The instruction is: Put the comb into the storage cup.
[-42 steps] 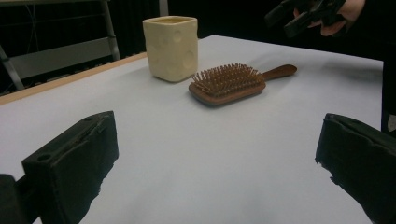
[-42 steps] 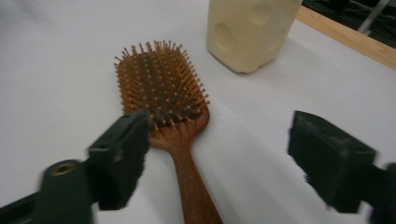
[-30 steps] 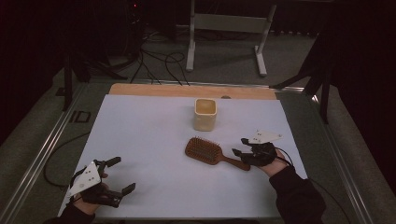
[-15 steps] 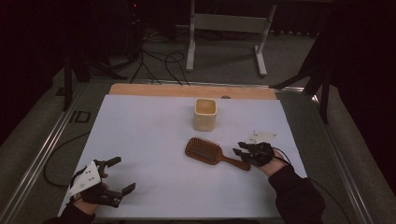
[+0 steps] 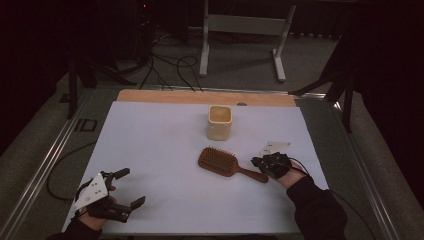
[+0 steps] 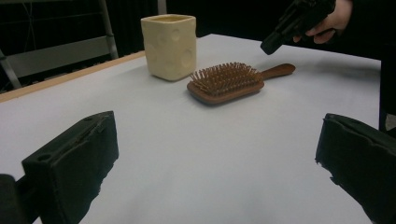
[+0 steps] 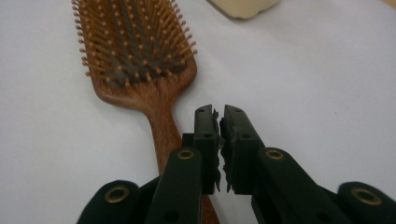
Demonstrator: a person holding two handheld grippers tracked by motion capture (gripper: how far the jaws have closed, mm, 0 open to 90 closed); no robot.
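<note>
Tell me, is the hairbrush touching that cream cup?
Apart. The left gripper view shows bare white table between the hairbrush and the cup; the high view shows that gap too.

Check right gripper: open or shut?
Shut, on nothing. In the right gripper view, the right gripper has its fingers pressed together beside the hairbrush handle, not around it.
</note>
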